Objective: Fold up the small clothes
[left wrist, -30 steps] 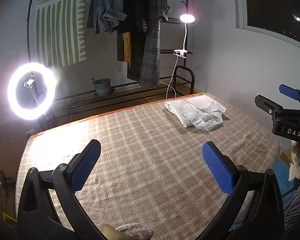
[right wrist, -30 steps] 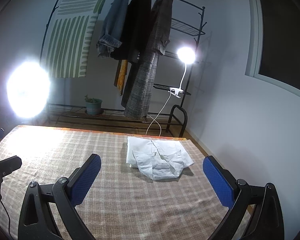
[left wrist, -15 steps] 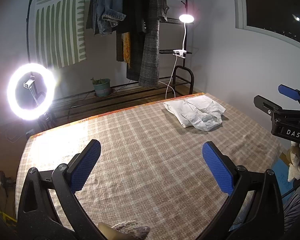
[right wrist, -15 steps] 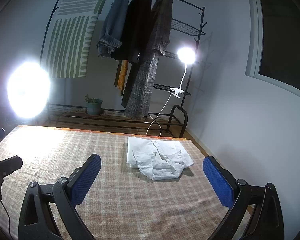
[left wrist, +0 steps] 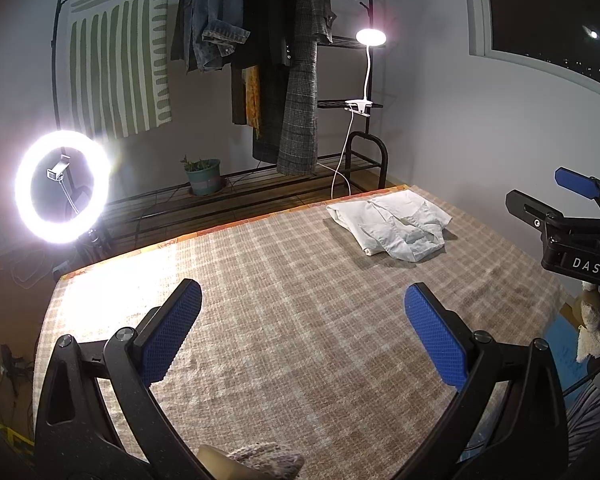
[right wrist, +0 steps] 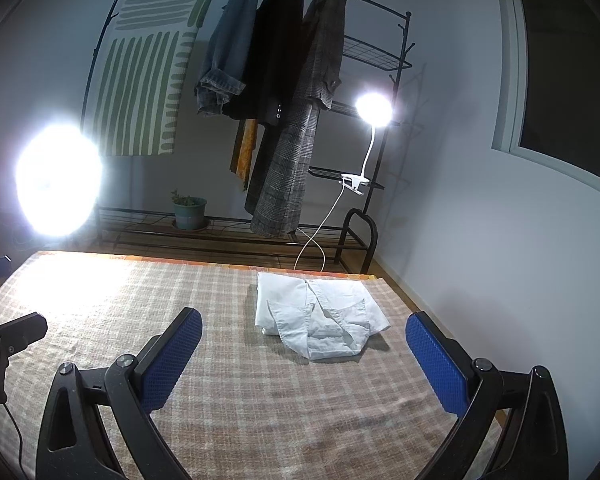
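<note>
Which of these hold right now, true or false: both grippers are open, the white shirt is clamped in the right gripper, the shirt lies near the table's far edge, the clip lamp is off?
1. Both the left gripper and right gripper are open. True.
2. The white shirt is clamped in the right gripper. False: it lies free on the checked tablecloth, beyond the fingers.
3. The shirt lies near the far edge. True.
4. The clip lamp is off. False: it glows brightly.

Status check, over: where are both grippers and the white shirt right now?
Left gripper open, empty, above the checked tablecloth. Right gripper open, empty. White shirt folded at the far edge, untouched. Nothing in the way.
</note>
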The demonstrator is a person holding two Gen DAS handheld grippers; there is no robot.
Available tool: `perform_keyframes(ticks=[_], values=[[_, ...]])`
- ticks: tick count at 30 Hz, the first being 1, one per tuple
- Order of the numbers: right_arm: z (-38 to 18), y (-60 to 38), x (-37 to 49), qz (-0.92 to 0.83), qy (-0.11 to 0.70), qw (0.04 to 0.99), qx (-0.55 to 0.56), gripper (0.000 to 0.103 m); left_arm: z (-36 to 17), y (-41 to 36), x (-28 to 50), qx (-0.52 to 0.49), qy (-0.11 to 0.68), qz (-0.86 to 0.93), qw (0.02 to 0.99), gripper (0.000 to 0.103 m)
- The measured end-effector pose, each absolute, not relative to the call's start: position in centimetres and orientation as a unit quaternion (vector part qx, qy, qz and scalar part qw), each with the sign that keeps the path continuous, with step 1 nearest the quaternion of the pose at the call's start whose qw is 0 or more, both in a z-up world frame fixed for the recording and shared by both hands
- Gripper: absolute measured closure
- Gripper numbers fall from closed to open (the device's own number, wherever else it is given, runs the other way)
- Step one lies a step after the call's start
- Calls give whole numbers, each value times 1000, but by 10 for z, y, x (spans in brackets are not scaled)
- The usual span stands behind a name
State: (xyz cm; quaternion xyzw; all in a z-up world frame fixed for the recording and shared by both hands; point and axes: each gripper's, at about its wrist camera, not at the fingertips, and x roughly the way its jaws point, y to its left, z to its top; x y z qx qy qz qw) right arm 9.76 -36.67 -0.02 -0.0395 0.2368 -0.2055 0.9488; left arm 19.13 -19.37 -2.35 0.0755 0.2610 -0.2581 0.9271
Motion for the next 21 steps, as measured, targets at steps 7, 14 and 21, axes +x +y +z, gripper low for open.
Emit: perform_keyframes(ticks=[7, 14, 21], values=[[0, -366, 97, -207, 237, 948, -40, 0, -23, -194, 191, 75, 261, -257, 927, 0], [-1, -364, 99, -204, 238, 949, -42, 0, -24, -194, 191, 76, 261, -258, 927, 0], [-3, -364, 101, -199, 240, 949, -41, 0, -19, -189, 191, 80, 242, -257, 932, 0]])
